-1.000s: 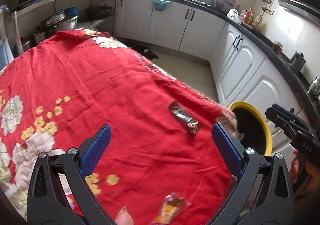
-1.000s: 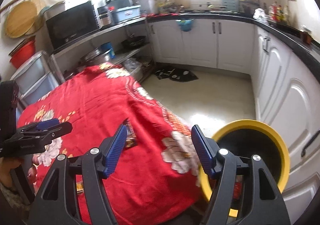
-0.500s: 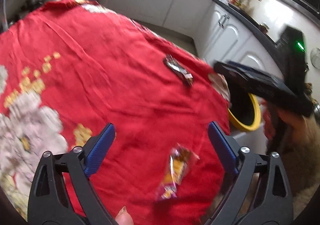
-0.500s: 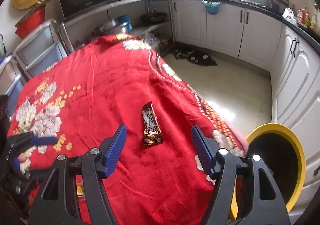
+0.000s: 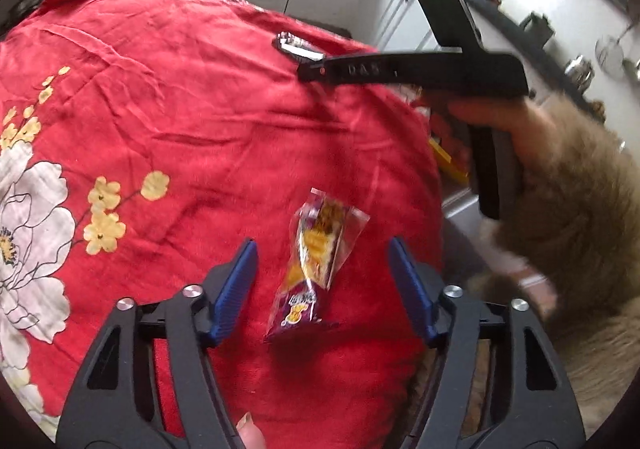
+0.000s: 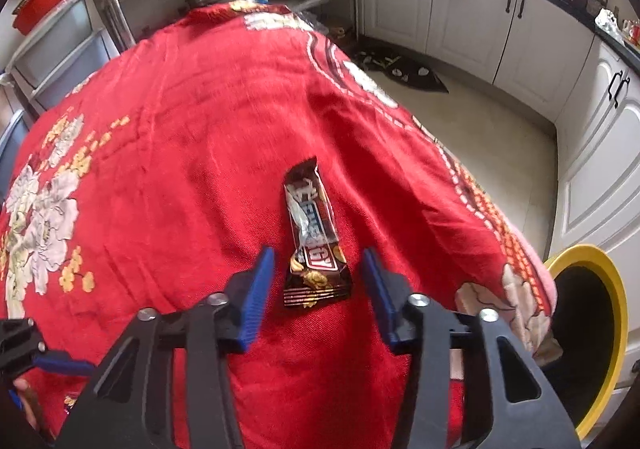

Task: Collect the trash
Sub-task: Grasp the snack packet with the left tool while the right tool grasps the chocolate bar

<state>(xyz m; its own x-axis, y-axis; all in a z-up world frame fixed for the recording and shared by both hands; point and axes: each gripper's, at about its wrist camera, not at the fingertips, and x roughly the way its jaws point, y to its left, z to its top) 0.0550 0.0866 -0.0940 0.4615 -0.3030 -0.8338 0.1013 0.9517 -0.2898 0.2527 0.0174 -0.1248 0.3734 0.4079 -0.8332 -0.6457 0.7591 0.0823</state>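
Yellow-rimmed bin (image 6: 616, 329) cut by right edge and partly behind red cloth (image 6: 200, 169), dark wrapper (image 5: 298, 49) half hidden under right tool (image 5: 408, 71), furry sleeve (image 5: 568, 209) blurred

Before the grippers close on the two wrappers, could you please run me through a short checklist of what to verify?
1. Left gripper open: ok, jaws spread wide.
2. Purple and yellow snack wrapper between the left fingers: ok, lying flat on the red tablecloth.
3. Right gripper open: ok.
4. Brown chocolate bar wrapper lined up with the right gripper: ok, its near end sits between the fingertips.
5. Fingers low enough to pinch: cannot tell for either gripper.
6. Yellow-rimmed bin within view for the drop: ok, beside the table edge, mouth open.
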